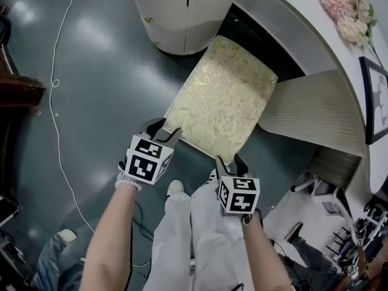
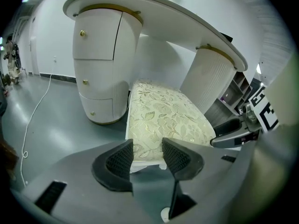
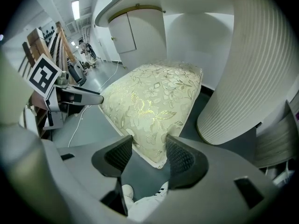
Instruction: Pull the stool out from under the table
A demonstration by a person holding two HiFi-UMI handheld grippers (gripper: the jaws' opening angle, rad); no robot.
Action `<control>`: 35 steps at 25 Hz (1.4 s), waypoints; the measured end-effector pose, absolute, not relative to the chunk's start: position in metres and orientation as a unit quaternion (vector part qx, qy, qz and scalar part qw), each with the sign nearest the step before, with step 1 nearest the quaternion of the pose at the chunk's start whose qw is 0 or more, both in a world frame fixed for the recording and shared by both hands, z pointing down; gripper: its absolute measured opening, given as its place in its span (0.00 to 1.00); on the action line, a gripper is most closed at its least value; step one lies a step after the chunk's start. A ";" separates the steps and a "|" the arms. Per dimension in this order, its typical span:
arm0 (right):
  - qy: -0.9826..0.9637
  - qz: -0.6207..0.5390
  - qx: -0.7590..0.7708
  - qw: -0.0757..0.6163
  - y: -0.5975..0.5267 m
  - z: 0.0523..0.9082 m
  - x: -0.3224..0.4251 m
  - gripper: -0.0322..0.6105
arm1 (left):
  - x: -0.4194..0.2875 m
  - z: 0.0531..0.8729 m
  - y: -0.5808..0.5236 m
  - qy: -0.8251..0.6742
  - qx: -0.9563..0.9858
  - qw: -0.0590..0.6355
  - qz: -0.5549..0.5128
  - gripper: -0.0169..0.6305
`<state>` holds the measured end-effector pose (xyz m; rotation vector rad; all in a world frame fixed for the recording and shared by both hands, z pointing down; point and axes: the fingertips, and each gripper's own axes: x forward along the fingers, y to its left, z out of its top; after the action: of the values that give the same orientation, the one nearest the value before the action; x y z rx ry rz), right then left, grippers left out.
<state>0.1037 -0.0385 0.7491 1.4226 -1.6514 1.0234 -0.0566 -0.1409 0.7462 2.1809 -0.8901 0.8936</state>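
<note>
The stool [image 1: 221, 99] has a pale gold floral cushion and stands slantwise on the grey floor, its far end at the knee gap of the white table [image 1: 291, 17]. My left gripper [image 1: 162, 129] sits at the stool's near-left corner, and in the left gripper view that cushion edge [image 2: 163, 115] lies between the pads of the left gripper [image 2: 148, 155]. My right gripper [image 1: 231, 162] is at the near-right corner, where the right gripper [image 3: 145, 155] clamps the cushion corner [image 3: 149, 97] between its pads. Both hold wide, shut on the stool.
The table's drawer pedestal [image 1: 182, 11] stands left of the stool, its ribbed pedestal [image 1: 309, 108] to the right. Flowers [image 1: 345, 11] and a picture frame [image 1: 376, 99] are on the top. A white cable [image 1: 57, 83] runs across the floor. My white-trousered legs [image 1: 188, 235] are just behind the stool.
</note>
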 end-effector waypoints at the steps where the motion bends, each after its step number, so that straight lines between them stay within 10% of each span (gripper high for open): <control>1: -0.641 0.396 0.549 0.361 -0.035 0.749 0.102 0.44 | -0.059 0.746 -0.136 -0.335 0.823 0.308 0.340 0.36; 35: -0.664 0.428 0.432 0.434 0.129 0.732 0.017 0.42 | -0.158 0.734 0.071 -0.365 0.740 0.400 0.399 0.34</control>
<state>0.0169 0.1293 0.7317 1.0753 -1.6541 1.0665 -0.1579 0.0708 0.7344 1.8720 -0.9233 1.0087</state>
